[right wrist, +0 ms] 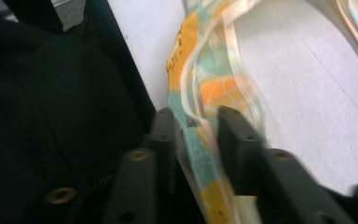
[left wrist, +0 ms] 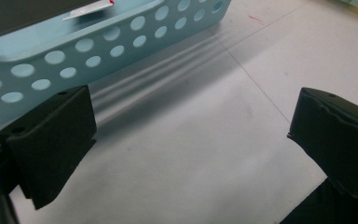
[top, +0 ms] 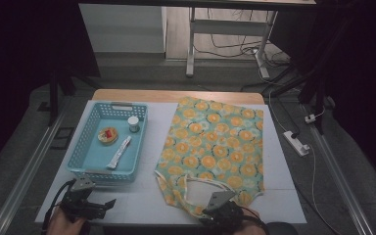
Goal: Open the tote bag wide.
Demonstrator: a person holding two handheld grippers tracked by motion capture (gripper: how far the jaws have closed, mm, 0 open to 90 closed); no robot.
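Note:
A cloth bag [top: 215, 142] printed with orange slices lies flat on the right half of the white table [top: 142, 196]. Its pale handles [top: 196, 183] loop toward the near edge. At the bag's near rim, my right gripper [top: 210, 208] is shut on a fold of the printed cloth and its strap. In the right gripper view the cloth [right wrist: 214, 88] fills the narrow gap of the right gripper [right wrist: 198, 130]. My left gripper [top: 108, 203] stands open at the near left. In its own view the left gripper [left wrist: 191, 144] has only bare table between its jaws.
A light blue perforated basket [top: 78, 169] sits at the left, its near wall [left wrist: 98, 51] just beyond the left jaws. Inside are a small jar [top: 133, 124], a round red-topped item [top: 108, 135] and a white tube [top: 120, 152]. A power strip [top: 296, 142] lies on the floor at the right.

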